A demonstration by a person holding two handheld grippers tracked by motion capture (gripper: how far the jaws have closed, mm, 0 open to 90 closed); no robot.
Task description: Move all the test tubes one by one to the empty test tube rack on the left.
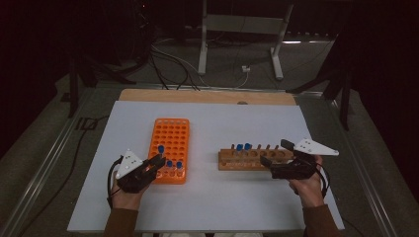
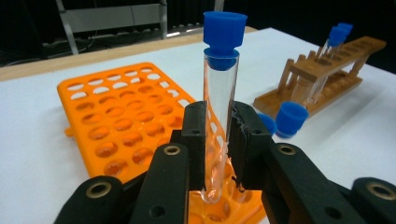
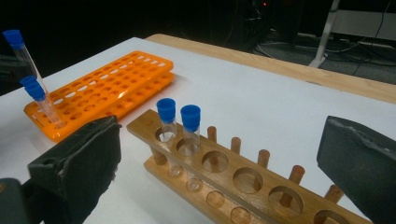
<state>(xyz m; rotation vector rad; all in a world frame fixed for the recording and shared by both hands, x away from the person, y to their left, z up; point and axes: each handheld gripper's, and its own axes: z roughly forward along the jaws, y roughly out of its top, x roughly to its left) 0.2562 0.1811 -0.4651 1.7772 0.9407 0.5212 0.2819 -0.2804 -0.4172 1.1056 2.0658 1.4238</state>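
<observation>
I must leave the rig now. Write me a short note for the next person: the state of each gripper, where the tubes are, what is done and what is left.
Left gripper: shut on a blue-capped tube, held upright, its bottom just over a hole at the near end of the orange rack.
Right gripper: open, holding nothing, beside the wooden rack.
Tubes: two stand in the orange rack, two in the wooden rack.
Done, as it seems: two tubes placed in the orange rack.
Left, probably: seat the held tube in the orange rack, then move the two from the wooden rack.
</observation>
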